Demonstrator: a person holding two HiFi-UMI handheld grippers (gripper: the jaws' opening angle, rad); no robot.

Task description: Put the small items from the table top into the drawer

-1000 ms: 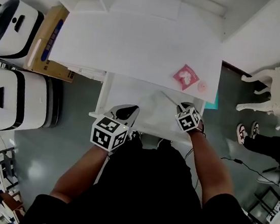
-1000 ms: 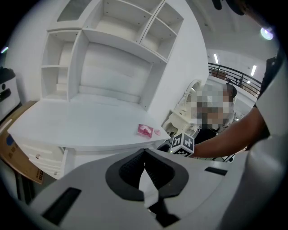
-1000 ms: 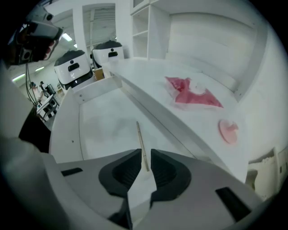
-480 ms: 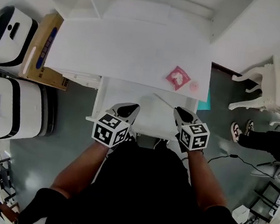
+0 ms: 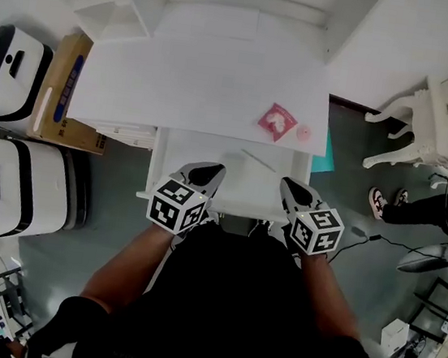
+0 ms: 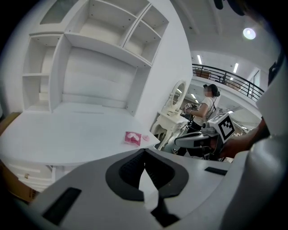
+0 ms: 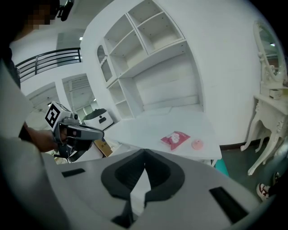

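1. The table [image 5: 204, 81] is white, and the open drawer [image 5: 233, 171] stands out from its 6 o'clock edge, toward the person.
2. The pink packet [image 5: 278, 121] lies on the table near its 4 o'clock corner. The small pink round item [image 5: 304, 132] lies just beside it, at 4 o'clock from the packet, not touching it. Both are in the same place on the table as one second ago. Neither is in the drawer yet.
3. The left gripper [image 5: 205, 176] hangs over the front of the drawer, at its 7 o'clock side. In the left gripper view the left gripper [image 6: 144, 152] has its jaws together at the tips and holds nothing. Compared with one second ago it has hardly moved.
4. The right gripper [image 5: 292, 190] is at the 5 o'clock corner of the drawer front. One second ago it reached further in over the drawer. Now it is drawn back toward the person, and its marker cube is outside the drawer front.
5. In the right gripper view the right gripper [image 7: 144, 152] is also closed and empty. The packet [image 7: 175, 139] and the round item [image 7: 196, 144] show beyond it at 1 o'clock, well apart from the jaws.
6. A cardboard box [image 5: 60, 87] stands on the floor at 9 o'clock from the table. White shelves [image 6: 90, 49] rise at the back of the table.
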